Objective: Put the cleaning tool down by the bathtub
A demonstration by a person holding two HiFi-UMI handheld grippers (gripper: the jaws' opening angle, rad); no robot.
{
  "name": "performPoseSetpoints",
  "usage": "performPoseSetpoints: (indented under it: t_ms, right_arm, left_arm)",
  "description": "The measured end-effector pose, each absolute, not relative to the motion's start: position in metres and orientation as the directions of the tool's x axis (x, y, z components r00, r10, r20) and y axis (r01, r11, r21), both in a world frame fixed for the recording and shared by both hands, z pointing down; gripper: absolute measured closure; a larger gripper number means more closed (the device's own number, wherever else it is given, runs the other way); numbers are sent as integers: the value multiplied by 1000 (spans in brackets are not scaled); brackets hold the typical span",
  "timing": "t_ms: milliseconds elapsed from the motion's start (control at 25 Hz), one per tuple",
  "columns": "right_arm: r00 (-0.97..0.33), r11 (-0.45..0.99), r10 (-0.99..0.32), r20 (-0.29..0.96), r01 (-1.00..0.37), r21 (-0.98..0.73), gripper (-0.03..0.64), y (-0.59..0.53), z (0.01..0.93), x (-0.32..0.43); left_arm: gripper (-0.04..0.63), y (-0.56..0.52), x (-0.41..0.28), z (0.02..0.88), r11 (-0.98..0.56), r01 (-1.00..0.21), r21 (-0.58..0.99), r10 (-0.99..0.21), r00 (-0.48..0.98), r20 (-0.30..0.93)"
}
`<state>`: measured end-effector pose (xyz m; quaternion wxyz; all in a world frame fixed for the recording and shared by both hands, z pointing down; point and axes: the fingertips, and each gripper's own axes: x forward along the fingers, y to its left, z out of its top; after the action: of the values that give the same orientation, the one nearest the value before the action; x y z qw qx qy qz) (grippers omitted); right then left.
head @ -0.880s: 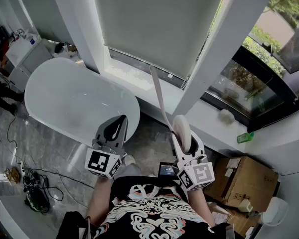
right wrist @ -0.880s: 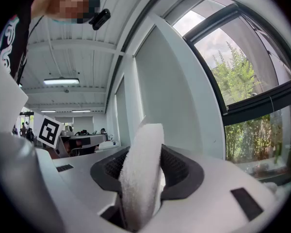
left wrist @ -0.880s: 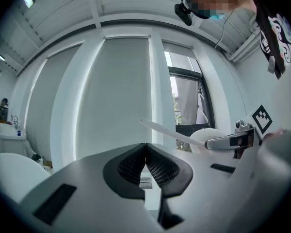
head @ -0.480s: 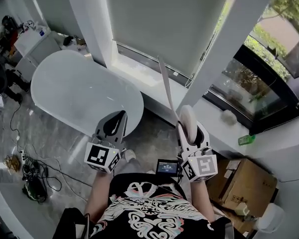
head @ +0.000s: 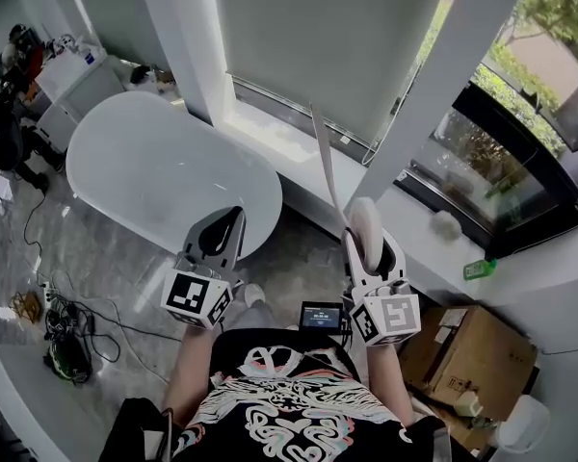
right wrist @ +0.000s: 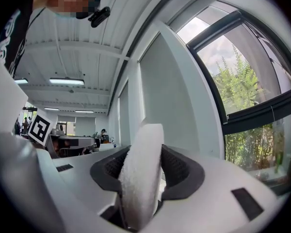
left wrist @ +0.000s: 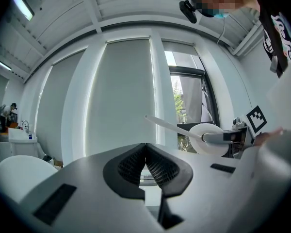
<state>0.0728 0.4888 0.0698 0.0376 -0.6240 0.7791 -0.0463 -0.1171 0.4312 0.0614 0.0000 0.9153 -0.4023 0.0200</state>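
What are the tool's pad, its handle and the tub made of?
Pad: looks like white fleece or microfibre, going by its nubbly, matte surface.
Handle: probably plastic. It is a thin, flat, smooth off-white strip, but too small to be sure.
Tub: likely acrylic or enamelled, a seamless white shell with a soft sheen.

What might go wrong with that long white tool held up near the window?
The right gripper grips the tool by its soft pad, so the long handle might swivel or slip out. Swinging it left toward the bathtub, the handle may knock the window ledge or the shut left gripper.
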Motion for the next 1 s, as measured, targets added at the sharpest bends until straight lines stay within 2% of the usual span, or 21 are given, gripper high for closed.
performPoseSetpoints:
  t_ms: [600, 1000]
  right_arm:
    - [-206, 202, -979, 11, -970, -136, 420, 481, 79, 81]
    - [-199, 194, -979, 37, -976, -103, 420, 394, 92, 93]
  left_arm:
    - [578, 414, -109, 72, -678, -735, 3, -734, 677, 44]
    - [578, 319, -100, 88, -665, -746, 26, -745, 666, 46]
